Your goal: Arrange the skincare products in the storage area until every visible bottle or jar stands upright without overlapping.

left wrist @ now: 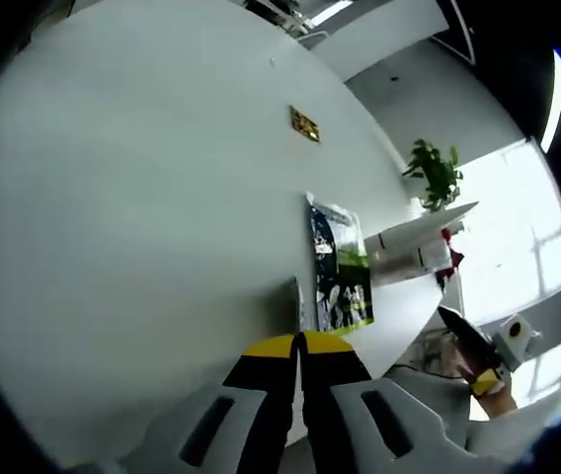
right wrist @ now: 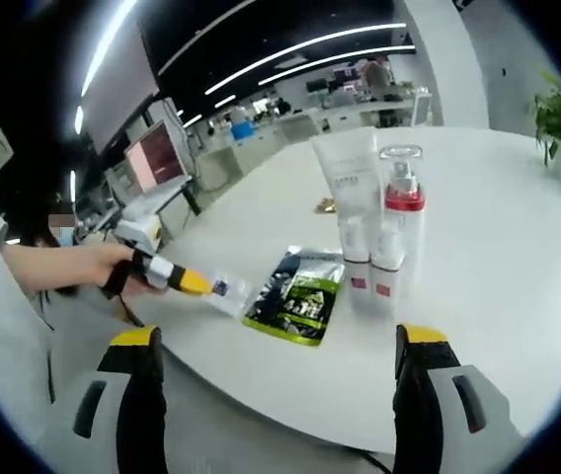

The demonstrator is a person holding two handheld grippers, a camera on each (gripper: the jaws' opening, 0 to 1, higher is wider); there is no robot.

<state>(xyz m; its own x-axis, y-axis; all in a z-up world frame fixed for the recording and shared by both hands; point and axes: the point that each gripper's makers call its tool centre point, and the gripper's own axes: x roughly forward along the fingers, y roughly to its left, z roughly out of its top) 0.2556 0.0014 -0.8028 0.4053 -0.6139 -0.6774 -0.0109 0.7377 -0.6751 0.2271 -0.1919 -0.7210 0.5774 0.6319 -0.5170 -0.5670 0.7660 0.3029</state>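
In the left gripper view, the left gripper has its two yellow-tipped fingers pressed together, with only a thin dark line between them. I cannot tell if something thin is caught there. A small clear packet stands edge-on just beyond the tips and seems to touch them, but the contact is hard to make out. Just beyond it and slightly to the right lies a dark and green sachet on the white table. Further beyond the sachet are the white skincare bottles, seen sideways because the view is rolled; their shapes blend into the bright background. A small golden item lies far ahead on the table, too small to identify.

In the right gripper view, the right gripper has its fingers wide apart and holds nothing. Between and beyond them the sachet lies flat near the table edge. Beyond the right finger stand a white tube, a clear pump bottle with red collar and two small white bottles, all upright and close together, partly overlapping from this angle. To the left, a person's hand holds the left gripper, its tip at the clear packet. Labels are not readable.
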